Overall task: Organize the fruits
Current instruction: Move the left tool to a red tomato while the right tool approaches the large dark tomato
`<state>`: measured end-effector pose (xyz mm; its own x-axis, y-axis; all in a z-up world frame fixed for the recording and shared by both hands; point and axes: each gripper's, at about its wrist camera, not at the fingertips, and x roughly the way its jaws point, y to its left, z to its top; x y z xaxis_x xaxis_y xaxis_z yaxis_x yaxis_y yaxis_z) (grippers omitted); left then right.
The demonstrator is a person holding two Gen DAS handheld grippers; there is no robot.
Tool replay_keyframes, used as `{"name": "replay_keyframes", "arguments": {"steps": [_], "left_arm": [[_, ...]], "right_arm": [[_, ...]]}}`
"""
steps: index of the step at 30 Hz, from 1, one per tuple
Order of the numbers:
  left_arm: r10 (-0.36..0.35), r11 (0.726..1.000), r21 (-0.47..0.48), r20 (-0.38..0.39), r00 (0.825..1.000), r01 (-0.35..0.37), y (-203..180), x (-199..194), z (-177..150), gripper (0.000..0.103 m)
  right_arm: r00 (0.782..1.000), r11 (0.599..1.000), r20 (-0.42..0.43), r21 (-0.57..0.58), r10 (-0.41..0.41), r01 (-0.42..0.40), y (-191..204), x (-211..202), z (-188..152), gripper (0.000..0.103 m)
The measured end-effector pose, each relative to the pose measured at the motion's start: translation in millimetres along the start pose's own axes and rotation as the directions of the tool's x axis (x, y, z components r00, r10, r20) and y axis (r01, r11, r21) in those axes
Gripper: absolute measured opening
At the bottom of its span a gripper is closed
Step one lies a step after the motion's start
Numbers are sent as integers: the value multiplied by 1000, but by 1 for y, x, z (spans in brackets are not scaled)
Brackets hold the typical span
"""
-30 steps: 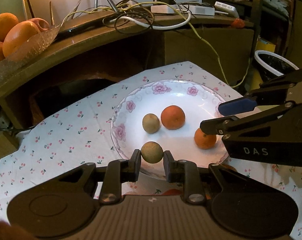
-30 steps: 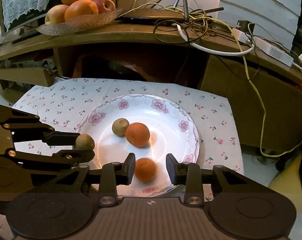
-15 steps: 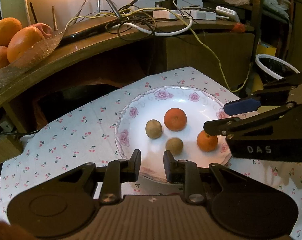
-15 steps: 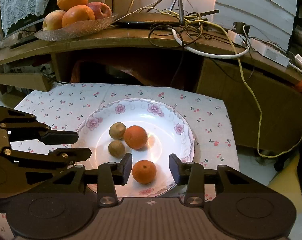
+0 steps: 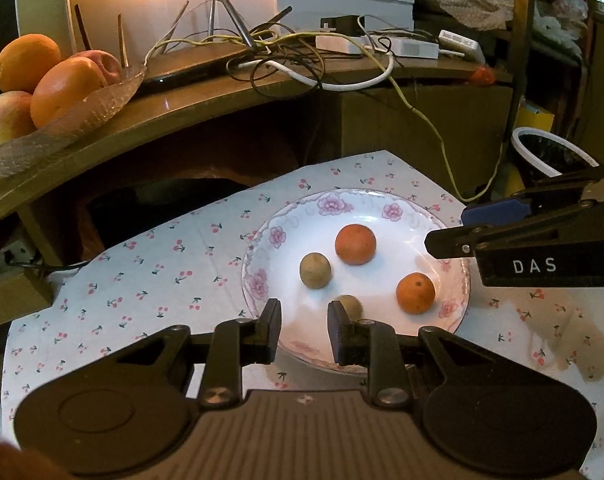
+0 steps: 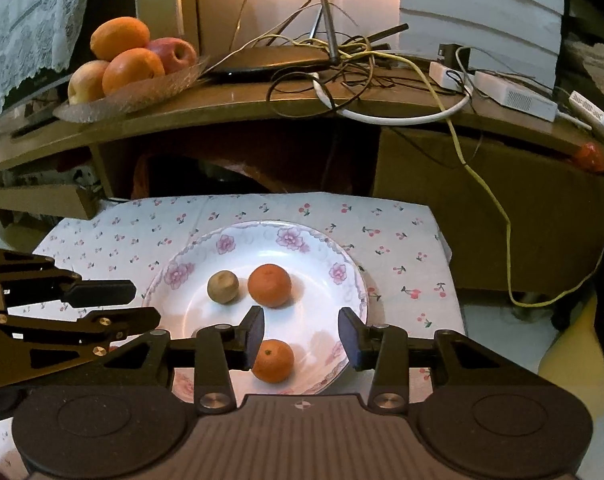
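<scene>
Plate (image 5: 412, 224), white with pink flowers on the rim, lying on a cherry-print cloth (image 5: 150, 272); its near edge is hidden behind both gripper bodies. On the plate: one large orange (image 5: 355, 244) towards the back; one brown fruit (image 5: 315, 270) just to its left, apart from it; one small orange (image 5: 415, 293) near the right rim; a second brown fruit (image 5: 349, 305) at the front, half covered in the left wrist view by a finger pad and not visible in the right wrist view. Left gripper (image 5: 304, 330): released, holding nothing, fingers spread over the plate's near edge, the second brown fruit just beyond the right-hand pad. Right gripper (image 6: 301, 336): released, fingers wide apart above the plate; the small orange lies between them, close to the left pad, contact not discernible. Behind, on a wooden shelf (image 6: 262, 100): a glass dish (image 6: 142, 90) of oranges and apples, cut off at the frame edge in the left wrist view, and a tangle of cables (image 6: 342, 64). Small red object (image 6: 590, 157) at the shelf's right end, too blurred to identify.
</scene>
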<state>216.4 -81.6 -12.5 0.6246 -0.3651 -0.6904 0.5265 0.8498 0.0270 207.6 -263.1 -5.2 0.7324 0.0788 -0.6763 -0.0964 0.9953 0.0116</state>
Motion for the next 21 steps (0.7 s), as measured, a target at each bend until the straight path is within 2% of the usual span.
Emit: {"name": "replay_keyframes", "arguments": {"steps": [11,15,21], "left_arm": [[-3,1000,22,-20,1000,3,4,-16,-19,32],[-23,999,48,-32,999,24,3,-28,-33,37],[-34,995,93,-64,997,40,3,-34,-54,38]], "right_arm": [[999,999,-31,-45,27,-28,3,-11,-16,42],[997,996,-56,-69,51,-54,6,-21,-31,43],[990,987,-99,-118,99,-110,13,-30,-50,52]]}}
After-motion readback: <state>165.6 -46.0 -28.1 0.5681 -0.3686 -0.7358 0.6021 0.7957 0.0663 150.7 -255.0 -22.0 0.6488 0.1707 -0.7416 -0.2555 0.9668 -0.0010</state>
